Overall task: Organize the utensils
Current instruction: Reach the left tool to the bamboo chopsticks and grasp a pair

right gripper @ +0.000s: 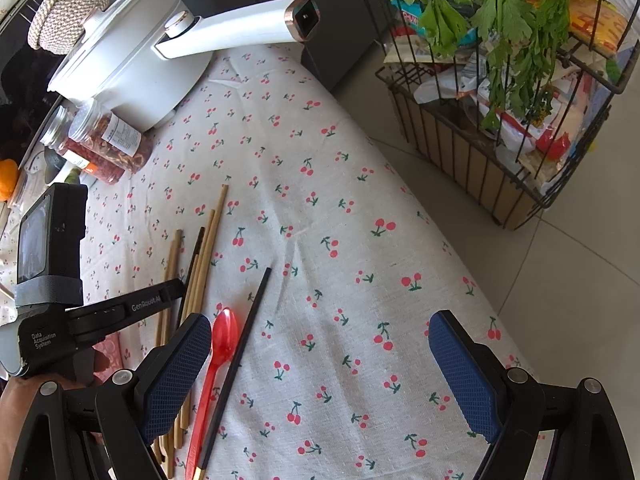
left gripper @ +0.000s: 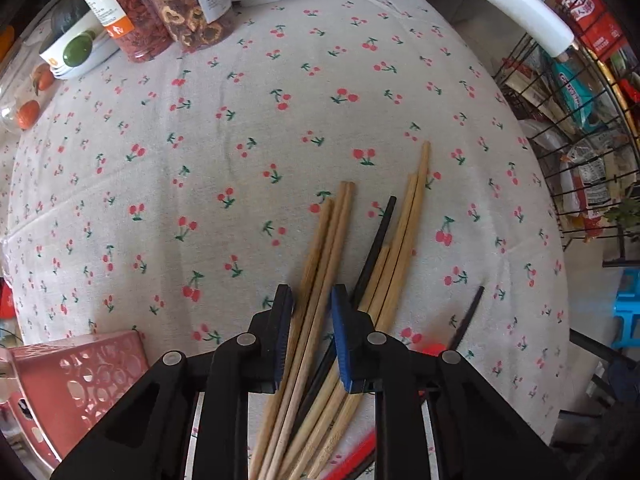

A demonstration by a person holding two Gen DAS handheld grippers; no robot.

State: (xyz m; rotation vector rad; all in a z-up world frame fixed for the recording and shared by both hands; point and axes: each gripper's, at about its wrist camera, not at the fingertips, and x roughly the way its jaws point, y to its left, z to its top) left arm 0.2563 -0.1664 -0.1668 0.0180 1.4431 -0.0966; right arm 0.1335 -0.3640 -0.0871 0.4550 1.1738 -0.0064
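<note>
Several wooden chopsticks [left gripper: 394, 240] and a black chopstick [left gripper: 378, 244] lie in a loose pile on the cherry-print tablecloth [left gripper: 240, 140]. My left gripper [left gripper: 312, 304] is shut on a pair of wooden chopsticks [left gripper: 328, 240] that runs between its blue pads. In the right wrist view the pile [right gripper: 204, 256] lies at the left, with a red plastic spoon [right gripper: 218, 344] and another black chopstick [right gripper: 240, 352] beside it. My right gripper [right gripper: 320, 364] is wide open and empty above bare cloth, to the right of the spoon. The left gripper [right gripper: 172, 292] shows there over the pile.
A pink perforated basket [left gripper: 76, 376] stands at the lower left. Jars of dried fruit [left gripper: 160, 12] and a white pot [right gripper: 120, 64] with a long handle stand at the table's far side. A wire rack [right gripper: 500, 128] of packets and greens stands on the floor past the table's right edge.
</note>
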